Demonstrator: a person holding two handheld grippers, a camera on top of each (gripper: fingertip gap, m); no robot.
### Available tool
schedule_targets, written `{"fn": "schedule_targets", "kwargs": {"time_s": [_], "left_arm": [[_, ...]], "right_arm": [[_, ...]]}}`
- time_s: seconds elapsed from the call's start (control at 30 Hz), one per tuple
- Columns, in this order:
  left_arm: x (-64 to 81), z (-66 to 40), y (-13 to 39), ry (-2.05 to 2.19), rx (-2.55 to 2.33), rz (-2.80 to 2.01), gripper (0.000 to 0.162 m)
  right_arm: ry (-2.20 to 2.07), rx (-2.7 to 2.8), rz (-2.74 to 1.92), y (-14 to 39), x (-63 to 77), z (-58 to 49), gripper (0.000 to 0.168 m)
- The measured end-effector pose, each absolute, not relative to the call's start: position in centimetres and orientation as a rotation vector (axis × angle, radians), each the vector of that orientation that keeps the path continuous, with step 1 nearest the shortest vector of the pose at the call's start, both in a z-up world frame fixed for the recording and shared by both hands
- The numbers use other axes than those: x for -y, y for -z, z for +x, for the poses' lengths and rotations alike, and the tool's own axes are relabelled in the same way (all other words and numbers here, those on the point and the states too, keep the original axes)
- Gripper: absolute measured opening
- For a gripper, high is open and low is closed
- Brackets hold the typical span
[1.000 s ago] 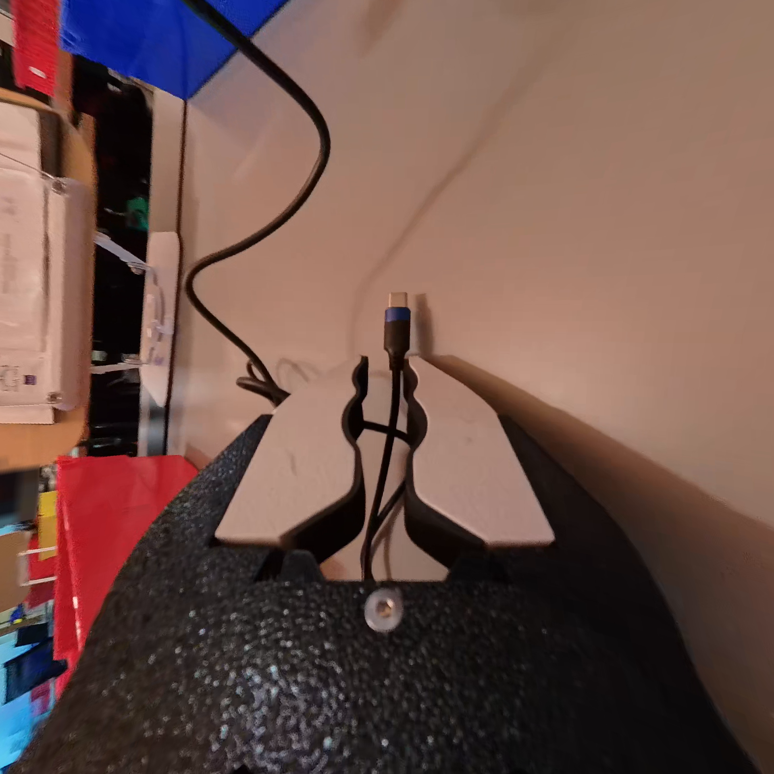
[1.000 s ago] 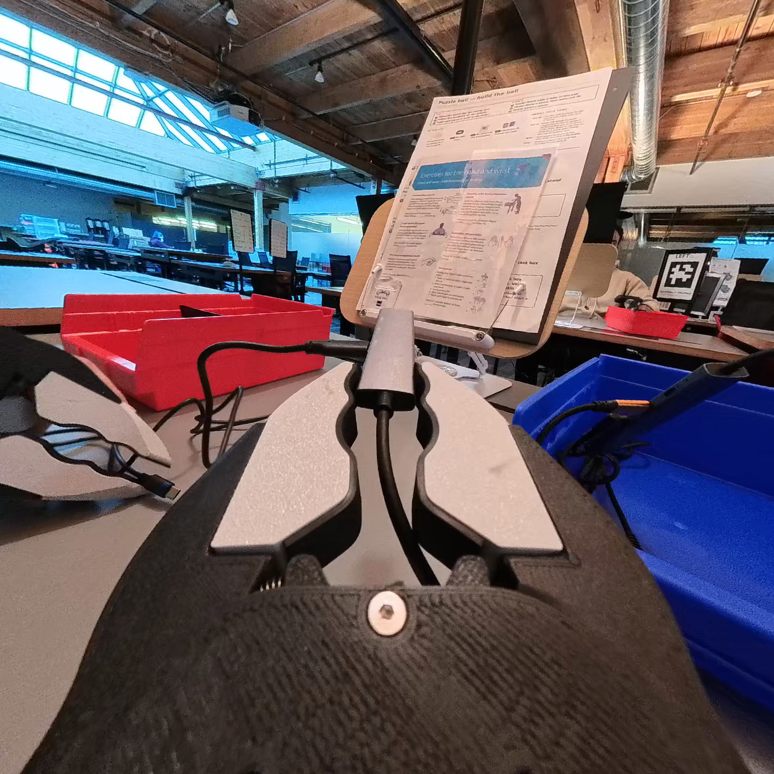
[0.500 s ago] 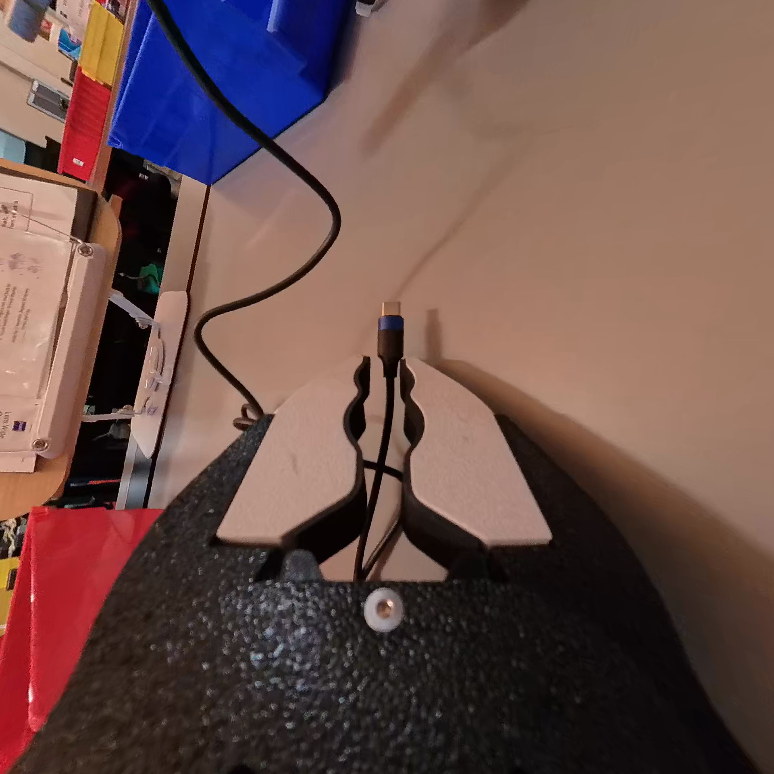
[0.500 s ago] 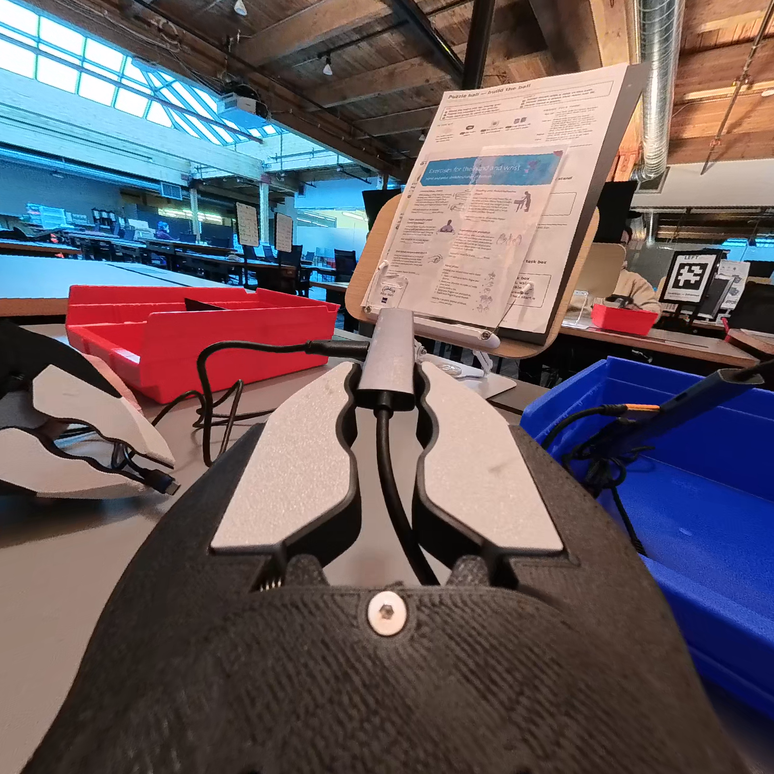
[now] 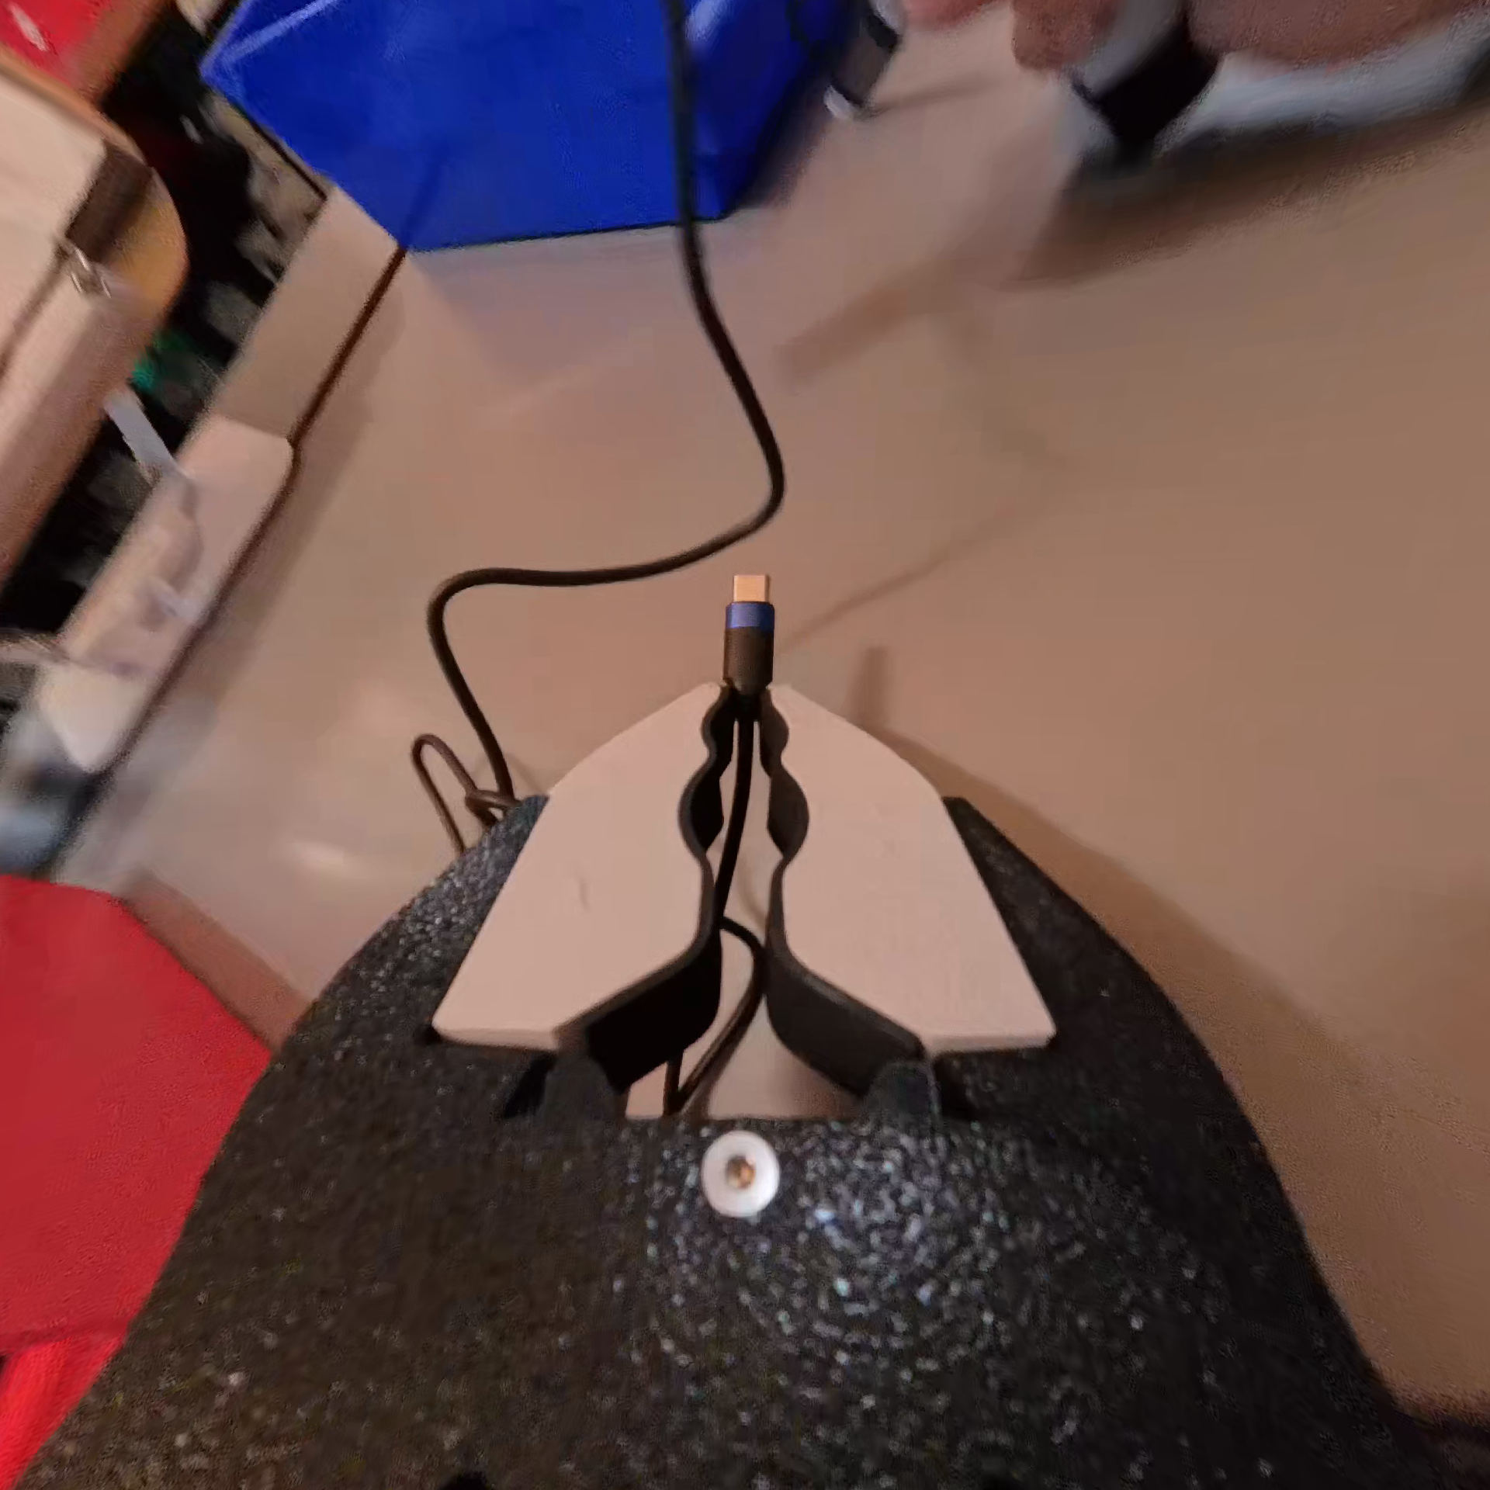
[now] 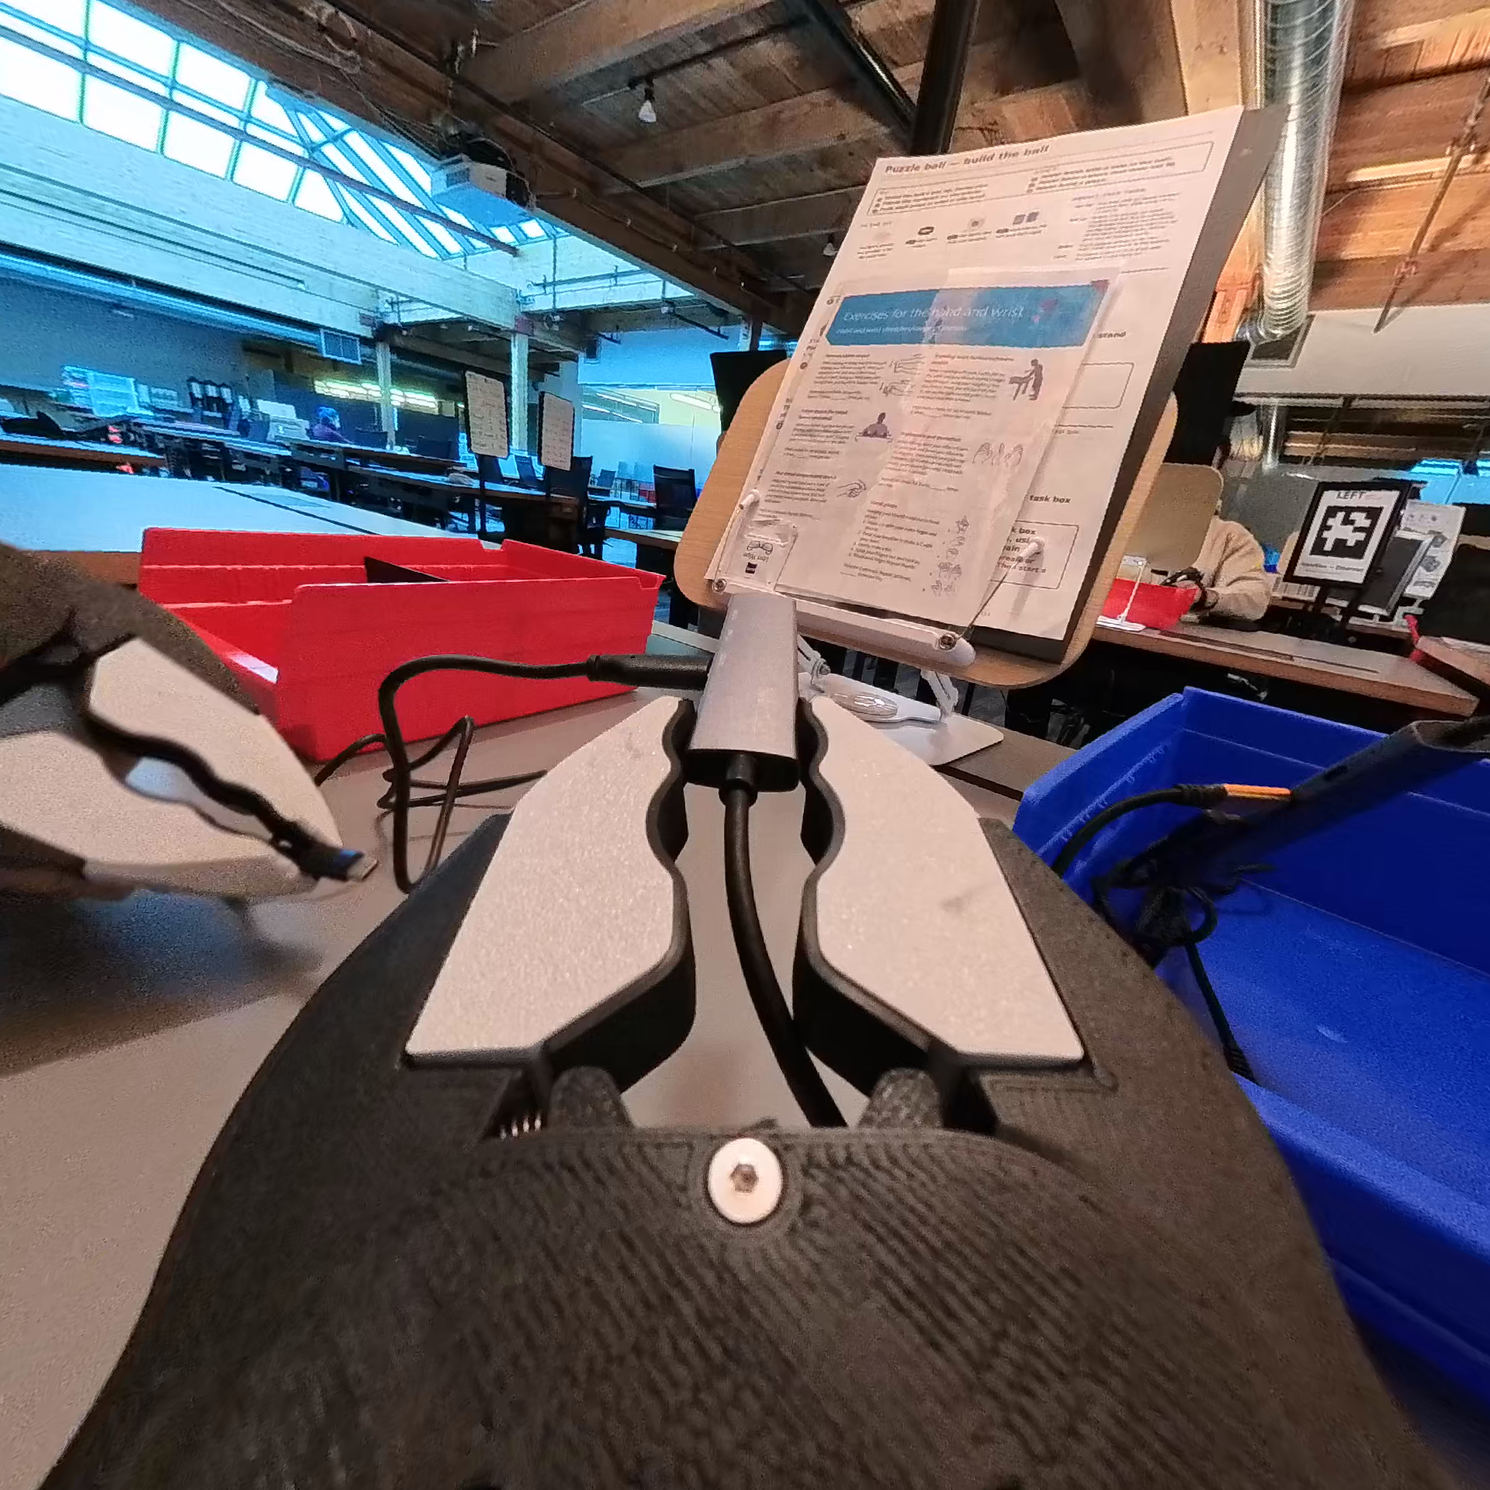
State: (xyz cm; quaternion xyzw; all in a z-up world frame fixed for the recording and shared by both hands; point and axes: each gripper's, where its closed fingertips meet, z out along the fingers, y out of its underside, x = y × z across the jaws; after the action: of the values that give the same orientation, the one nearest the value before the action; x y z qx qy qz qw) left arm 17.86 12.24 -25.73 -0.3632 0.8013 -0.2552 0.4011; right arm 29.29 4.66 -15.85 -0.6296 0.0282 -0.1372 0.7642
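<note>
My left gripper point(image 5: 746, 693) is shut on a black cable just behind its USB-C plug point(image 5: 750, 621), which has a blue ring and points forward over the beige table point(image 5: 1129, 645). The cable point(image 5: 726, 419) curves away towards the blue bin. My right gripper point(image 6: 746, 717) is shut on a grey metal hub point(image 6: 750, 677) with its own black lead point(image 6: 750, 927) running back between the fingers. Another black cable point(image 6: 500, 669) is plugged into the hub's left side. In the right wrist view the left gripper point(image 6: 266, 838) holds the plug point(image 6: 343, 864) low at the left, apart from the hub.
A red bin point(image 6: 387, 621) stands behind on the left and a blue bin point(image 6: 1330, 967) holding cables on the right. A wooden document stand with papers point(image 6: 967, 419) is behind the hub. In the left wrist view the blue bin point(image 5: 524, 121) is ahead, the red bin point(image 5: 105, 1088) at the lower left. My hands' fingertips stand some 15 cm from each other.
The left gripper has swung round and moved with the plug towards the right gripper and the hub. The right gripper has stayed nearly still, holding the hub.
</note>
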Motion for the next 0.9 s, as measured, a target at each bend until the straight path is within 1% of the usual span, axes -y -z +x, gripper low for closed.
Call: {"fn": "schedule_targets", "kwargs": {"time_s": [0.17, 0.23, 0.33, 0.5, 0.6, 0.77, 0.9], "left_arm": [[-11.2, 18.5, 21.9, 0.974, -1.933, -1.341, 0.005], [-10.8, 18.6, 20.0, 1.058, -1.889, -1.401, 0.005], [-11.1, 18.6, 18.1, 1.073, -1.816, -1.415, 0.005], [-12.8, 17.9, 18.1, 0.864, -1.807, -1.414, 0.005], [-12.1, 17.6, 18.2, 0.938, -1.827, -1.451, 0.005], [-13.1, 17.2, 18.6, 0.907, -1.837, -1.471, 0.005], [-13.4, 16.6, 19.3, 0.853, -1.884, -1.483, 0.005]], "right_arm": [[0.287, -0.026, -1.382, 16.0, -4.9, 28.8, 0.025], [0.266, -0.019, -1.378, 16.0, -5.1, 28.4, 0.025], [0.198, -0.002, -1.381, 16.0, -5.6, 27.5, 0.024], [0.125, 0.084, -1.415, 16.4, -7.4, 24.4, 0.024], [0.141, 0.159, -1.437, 16.8, -8.8, 22.2, 0.024], [0.207, 0.305, -1.502, 18.0, -10.0, 19.7, 0.024], [0.198, 0.285, -1.502, 17.9, -10.0, 19.9, 0.025]]}}
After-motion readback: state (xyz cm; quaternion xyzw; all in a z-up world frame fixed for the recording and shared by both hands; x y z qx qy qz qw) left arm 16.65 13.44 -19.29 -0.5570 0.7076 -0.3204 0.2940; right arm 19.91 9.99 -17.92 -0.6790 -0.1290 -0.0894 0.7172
